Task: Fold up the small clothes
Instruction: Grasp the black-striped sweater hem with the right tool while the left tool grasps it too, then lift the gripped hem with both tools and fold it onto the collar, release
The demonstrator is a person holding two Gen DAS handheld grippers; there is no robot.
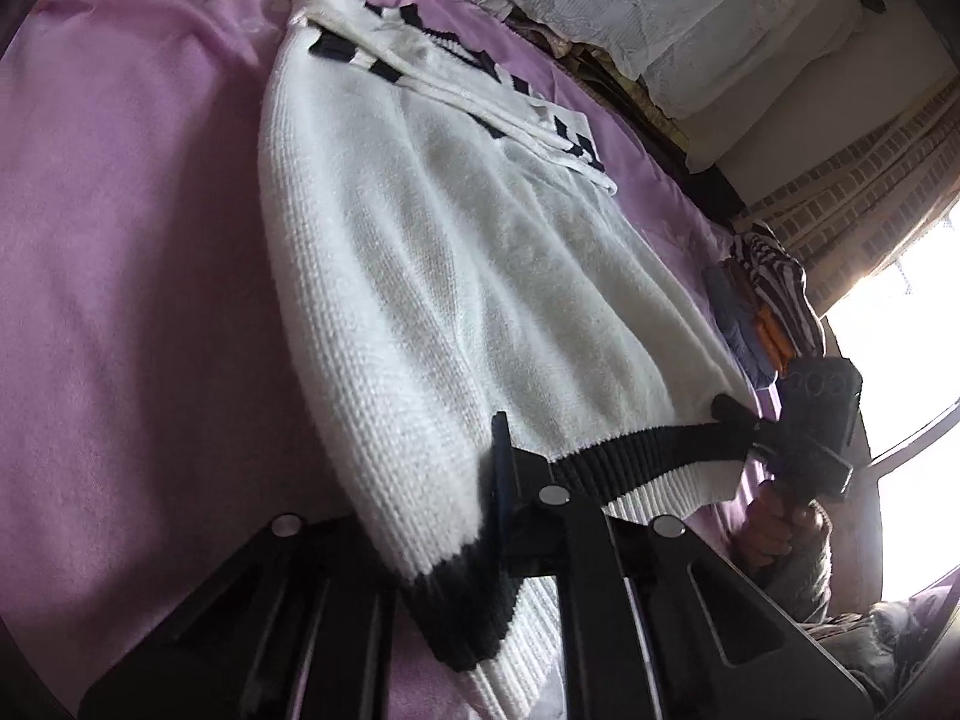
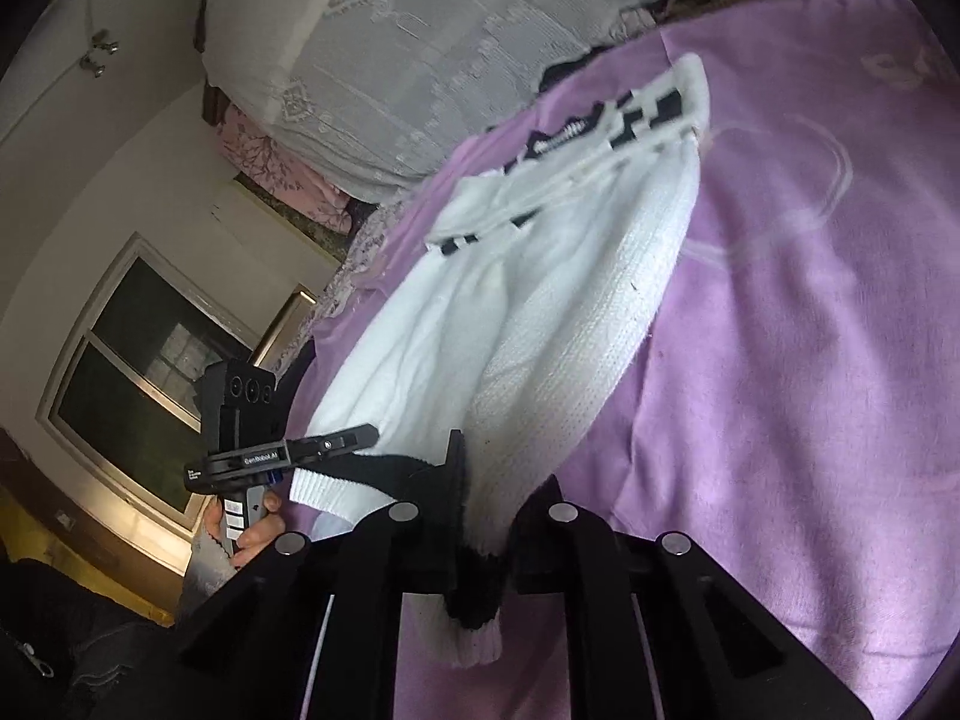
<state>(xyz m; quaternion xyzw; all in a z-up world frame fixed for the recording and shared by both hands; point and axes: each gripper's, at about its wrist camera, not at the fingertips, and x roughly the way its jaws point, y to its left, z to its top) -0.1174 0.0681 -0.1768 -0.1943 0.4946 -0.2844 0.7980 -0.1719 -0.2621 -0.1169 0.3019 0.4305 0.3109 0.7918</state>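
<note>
My left gripper (image 1: 480,480) is pinched tight on one bottom corner of the white sweater (image 1: 456,276), right on its black band. My right gripper (image 2: 480,480) is squeezed on the other bottom corner. The sweater is soft and knitted, with black blocks near the far end. It lies long and wrinkly on the purple blanket (image 1: 132,252), and its near edge hangs lifted between my two grippers.
</note>
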